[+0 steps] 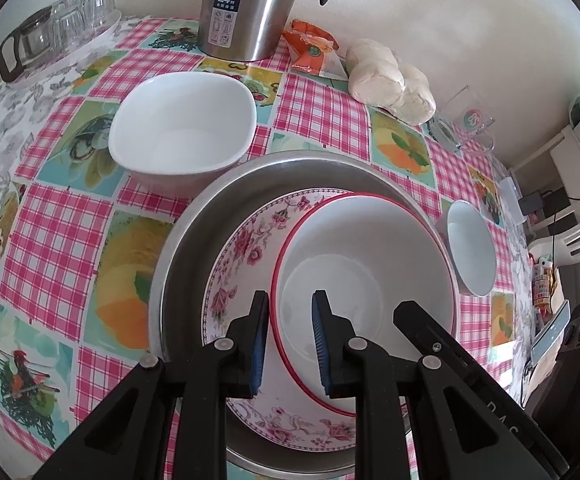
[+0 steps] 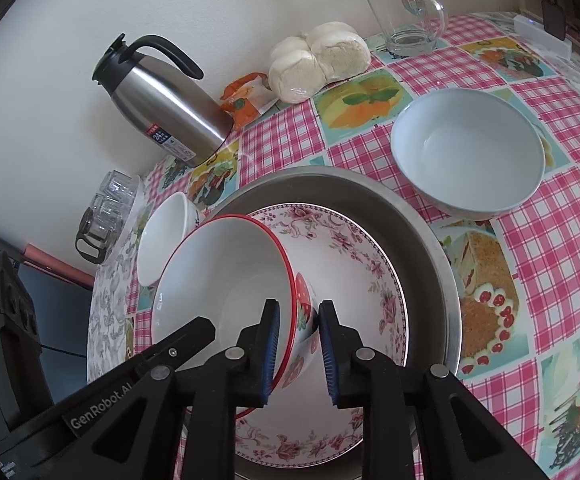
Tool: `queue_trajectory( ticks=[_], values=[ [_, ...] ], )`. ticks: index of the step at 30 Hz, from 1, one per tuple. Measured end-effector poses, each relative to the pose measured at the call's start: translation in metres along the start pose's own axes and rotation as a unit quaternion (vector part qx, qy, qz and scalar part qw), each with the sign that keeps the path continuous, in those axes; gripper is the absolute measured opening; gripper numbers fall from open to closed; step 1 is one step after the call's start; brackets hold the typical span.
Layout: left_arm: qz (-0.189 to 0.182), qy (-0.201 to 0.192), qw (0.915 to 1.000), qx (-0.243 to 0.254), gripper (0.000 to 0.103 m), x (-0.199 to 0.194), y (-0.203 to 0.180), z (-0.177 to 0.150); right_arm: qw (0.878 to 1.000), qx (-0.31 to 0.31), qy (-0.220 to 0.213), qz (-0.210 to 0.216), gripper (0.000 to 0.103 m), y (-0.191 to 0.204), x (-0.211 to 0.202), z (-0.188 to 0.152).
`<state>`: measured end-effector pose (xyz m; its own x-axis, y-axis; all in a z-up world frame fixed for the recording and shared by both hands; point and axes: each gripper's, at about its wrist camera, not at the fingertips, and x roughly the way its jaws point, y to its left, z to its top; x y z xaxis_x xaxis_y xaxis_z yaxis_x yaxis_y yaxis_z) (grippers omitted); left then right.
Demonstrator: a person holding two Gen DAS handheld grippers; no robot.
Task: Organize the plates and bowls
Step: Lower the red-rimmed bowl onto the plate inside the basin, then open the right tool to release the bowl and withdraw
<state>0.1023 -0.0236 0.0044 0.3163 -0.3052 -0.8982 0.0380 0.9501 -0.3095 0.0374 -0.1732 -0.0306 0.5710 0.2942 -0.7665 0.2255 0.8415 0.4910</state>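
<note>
A red-rimmed bowl (image 2: pixel 226 292), white and glossy inside with strawberries printed on its outer wall, sits tilted in a rose-patterned porcelain plate (image 2: pixel 354 280), itself nested in a round, dull metal tray (image 2: pixel 430 240) on a table under a shiny pink-gingham oilcloth (image 2: pixel 550 240). The right gripper (image 2: pixel 297 320) straddles the bowl's wall, one ribbed blue pad inside and one outside, its jaws slack with a gap showing on the outer side. The left gripper (image 1: pixel 290 312) brackets the opposite rim, jaws nearly closed; whether its pads press the rim cannot be told. A squarish white bowl (image 1: pixel 182 128) stands beyond the tray and a round pale bowl (image 2: pixel 468 152) to its right, both smooth and empty. Against the wall stand a brushed-steel flask (image 2: pixel 162 104) with a black handle, wrapped white buns (image 2: pixel 318 60), an orange packet (image 2: pixel 246 100) and a clear glass mug (image 2: pixel 406 16)
</note>
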Motion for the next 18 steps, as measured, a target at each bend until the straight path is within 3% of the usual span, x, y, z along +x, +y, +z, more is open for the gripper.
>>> queue_trajectory(
  ticks=[18],
  values=[
    [0.0, -0.02, 0.9997, -0.013, 0.032, -0.02, 0.004, 0.001, 1.0, -0.014, -0.006, -0.025, 0.023, 0.002, -0.012, 0.003]
  ],
)
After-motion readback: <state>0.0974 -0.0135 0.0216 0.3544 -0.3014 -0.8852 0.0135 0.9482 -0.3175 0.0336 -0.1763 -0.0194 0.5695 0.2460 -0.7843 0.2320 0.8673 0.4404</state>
